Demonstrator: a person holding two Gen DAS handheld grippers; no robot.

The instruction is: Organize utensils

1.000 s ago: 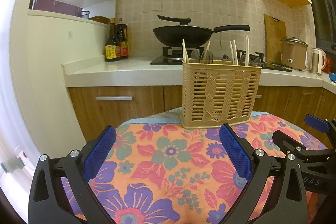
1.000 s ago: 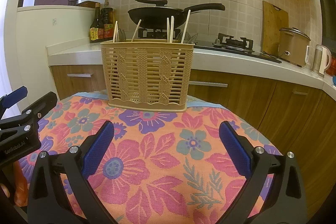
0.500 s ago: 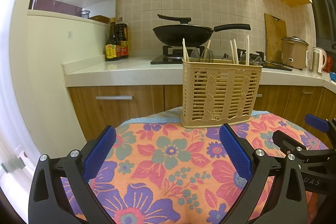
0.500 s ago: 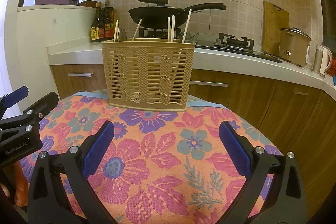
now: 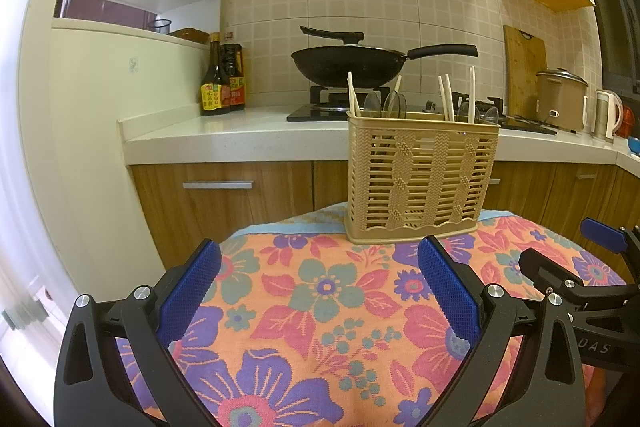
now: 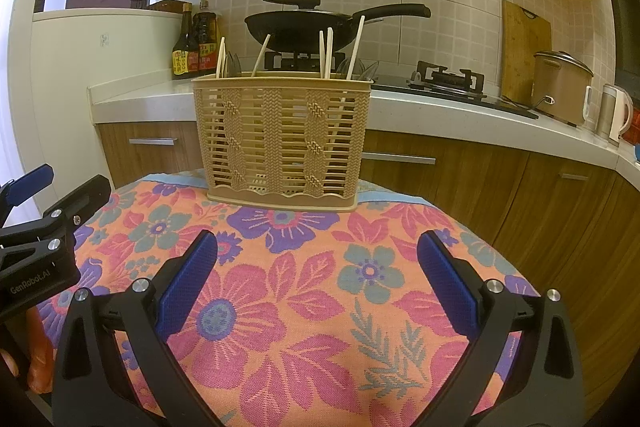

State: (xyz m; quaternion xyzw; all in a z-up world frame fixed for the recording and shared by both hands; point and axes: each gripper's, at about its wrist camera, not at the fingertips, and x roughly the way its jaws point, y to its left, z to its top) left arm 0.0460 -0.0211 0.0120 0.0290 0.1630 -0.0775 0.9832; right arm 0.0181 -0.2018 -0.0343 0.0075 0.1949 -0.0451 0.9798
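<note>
The beige utensil basket (image 5: pixel 422 179) is standing upright at the far edge of the table (image 5: pixel 320 307), which is covered by a flowered cloth, and it is sitting ahead of both tools with bare cloth lying between. From the left gripper (image 5: pixel 318 281) the basket is lying ahead and off to the right, roughly in line with the right-hand finger; from the right gripper (image 6: pixel 318 275) it (image 6: pixel 282 139) is lying ahead and a little left of centre, and it is filling more of that view, so the right hand is judged the nearer and the squarer to it. Pale chopsticks (image 6: pixel 326 53) are poking up out of the basket near vertical, some leaning, with clear spoon-like pieces (image 5: pixel 386 103) beside them, so their long axes are running upward, and any reach for them would be coming from above the rim. Both sets of jaws are standing wide apart and gripping nothing. No loose utensil is showing on the cloth, so the sorting is looking done or nearly so, though the table nearest the person is hidden behind the tools. Against the frames from a second ago almost nothing is differing: the basket is sitting a touch lower in the right view, as if that hand is drifting slightly, and the left view is matching closely.
</note>
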